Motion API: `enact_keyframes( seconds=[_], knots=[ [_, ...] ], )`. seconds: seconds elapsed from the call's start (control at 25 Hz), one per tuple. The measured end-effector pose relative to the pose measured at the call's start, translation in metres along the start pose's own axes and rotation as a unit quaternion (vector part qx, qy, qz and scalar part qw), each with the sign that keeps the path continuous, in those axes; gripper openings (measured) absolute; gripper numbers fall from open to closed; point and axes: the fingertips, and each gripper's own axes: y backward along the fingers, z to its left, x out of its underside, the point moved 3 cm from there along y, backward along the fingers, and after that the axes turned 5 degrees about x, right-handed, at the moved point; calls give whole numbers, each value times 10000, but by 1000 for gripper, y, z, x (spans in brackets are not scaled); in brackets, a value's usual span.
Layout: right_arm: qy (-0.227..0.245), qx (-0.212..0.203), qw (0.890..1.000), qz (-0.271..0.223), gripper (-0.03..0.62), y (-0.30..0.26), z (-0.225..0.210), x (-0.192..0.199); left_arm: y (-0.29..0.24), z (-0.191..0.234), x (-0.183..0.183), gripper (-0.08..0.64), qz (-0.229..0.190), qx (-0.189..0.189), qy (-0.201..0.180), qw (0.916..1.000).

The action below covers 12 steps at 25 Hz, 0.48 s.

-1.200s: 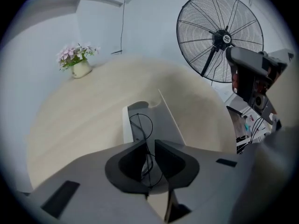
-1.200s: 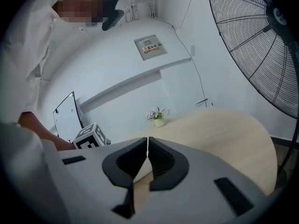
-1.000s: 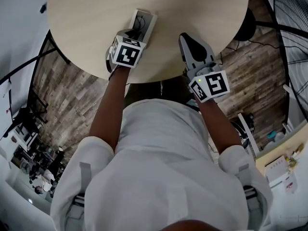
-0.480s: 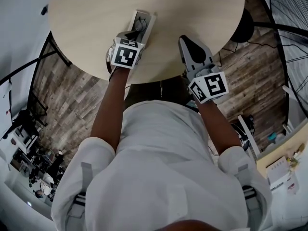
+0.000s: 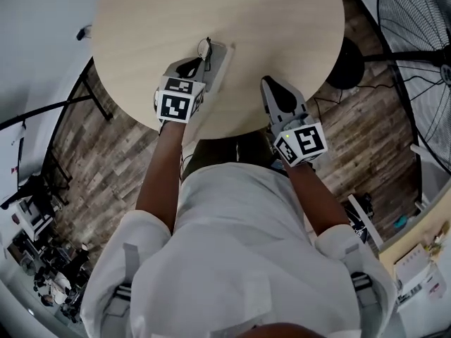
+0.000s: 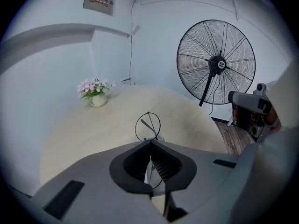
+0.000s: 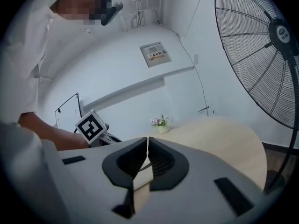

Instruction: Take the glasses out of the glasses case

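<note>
From overhead, the left claw [image 5: 199, 63] is clamped on the glasses [image 5: 206, 48]. Their thin wire frame stands up just past its tips, over the open white glasses case [image 5: 221, 60] on the round bench [image 5: 211, 5]. The right claw [image 5: 270, 83] sits apart near the bench edge, touching nothing

In the left gripper view the jaws are pinched together on the wire, and one round lens [image 6: 148, 126] pokes up above them. The bench, a flower pot [image 6: 96, 93] and a big fan [image 6: 216, 64] lie beyond

In the right gripper view that claw's jaws are closed with nothing between them, and the left claw's marker cube [image 7: 90, 125] shows off to the side

My worry is the hold: it is a narrow pinch on a springy wire, so the frame could swivel or slip and drop back. A temple could also catch the case rim and drag the case, since nothing steadies it

A second ago the glasses lay flat in the case with the left claw low over them; now they are raised and upright. The right claw has barely shifted
</note>
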Motion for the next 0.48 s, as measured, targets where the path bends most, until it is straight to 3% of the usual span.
enact_keyframes(
  seconds=[0.12, 0.24, 0.36, 0.48],
  knots=[
    [74, -78, 9999, -59, 26, 7, 18, -12, 33, 2, -17, 20, -393, -80, 30, 9992],
    [183, -191, 9995, -196, 26, 12, 34, -25, 70, 5, -40, 20, -1050, -165, 105, 9943],
    [369, -306, 9980, -410, 26, 15, 42, -46, 110, 11, -64, 20, -1870, -216, 273, 9818],
    [560, -331, 9958, -651, 26, 15, 48, -76, 154, 21, -83, 20, -2659, -289, 367, 9629]
  ],
)
